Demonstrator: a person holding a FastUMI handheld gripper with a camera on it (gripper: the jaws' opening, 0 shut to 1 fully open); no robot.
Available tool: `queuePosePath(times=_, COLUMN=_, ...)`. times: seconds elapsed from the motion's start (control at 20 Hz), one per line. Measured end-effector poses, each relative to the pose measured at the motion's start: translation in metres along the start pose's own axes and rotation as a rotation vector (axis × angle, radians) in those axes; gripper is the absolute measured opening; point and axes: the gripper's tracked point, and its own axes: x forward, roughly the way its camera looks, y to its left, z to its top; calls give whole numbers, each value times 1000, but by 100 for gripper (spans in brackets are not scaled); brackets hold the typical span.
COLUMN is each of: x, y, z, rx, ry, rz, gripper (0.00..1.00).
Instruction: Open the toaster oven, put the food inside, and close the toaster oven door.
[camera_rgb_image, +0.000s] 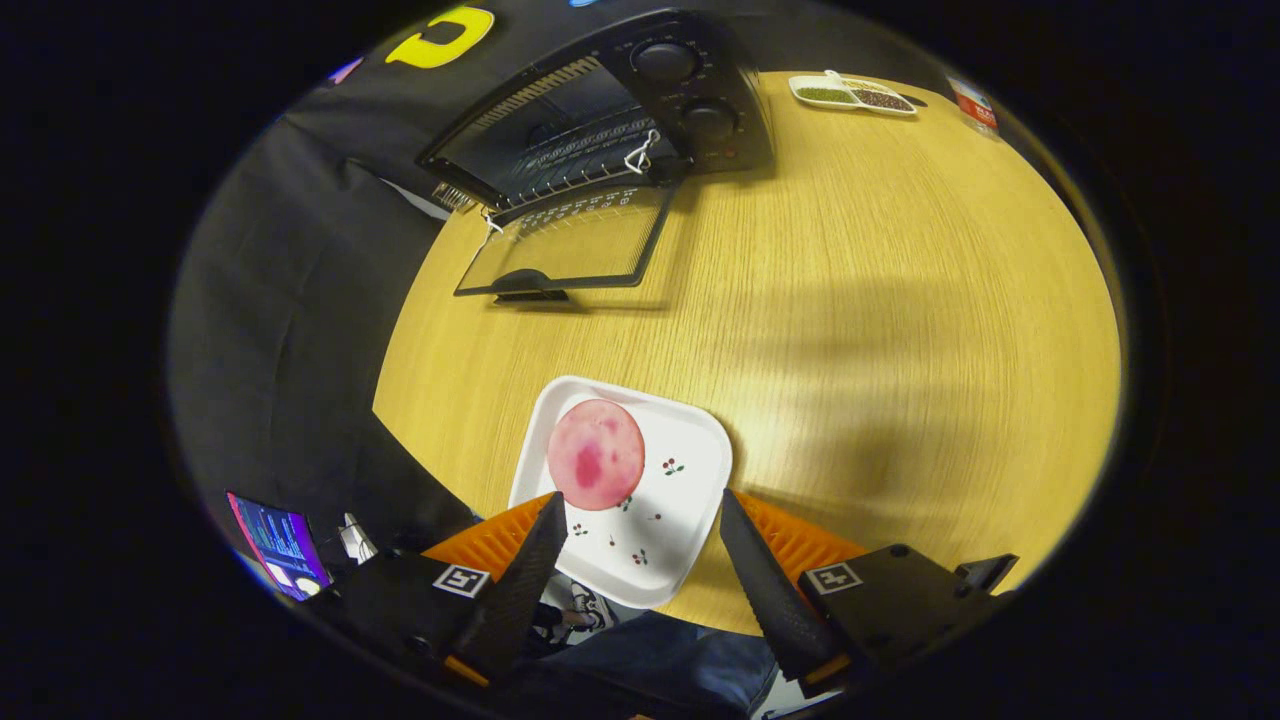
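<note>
A black toaster oven (640, 100) stands at the far side of the wooden table, its glass door (570, 245) folded down flat and the wire rack inside showing. A round pink slice of food (596, 454) lies on a white square plate (680, 500) with small cherry prints, near the table's front edge. My gripper (640, 515) hangs above the plate, open, with nothing between its fingers. The pink slice sits just ahead of the left fingertip (553, 512).
A white divided dish (850, 95) with green and dark contents sits far right of the oven, with a red packet (975, 105) beyond it. Black cloth hangs to the left of the table (900, 300). A lit screen (280, 545) shows low at the left.
</note>
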Motion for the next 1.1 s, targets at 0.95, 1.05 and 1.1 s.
queuePosePath(times=0.95, x=21, y=-25, z=-21, rx=208, ry=105, rz=7, gripper=8)
queuePosePath(times=1.05, x=25, y=-21, z=-19, rx=244, ry=91, rz=34, gripper=2)
queuePosePath(times=1.1, x=24, y=-20, z=-20, rx=246, ry=83, rz=42, gripper=2)
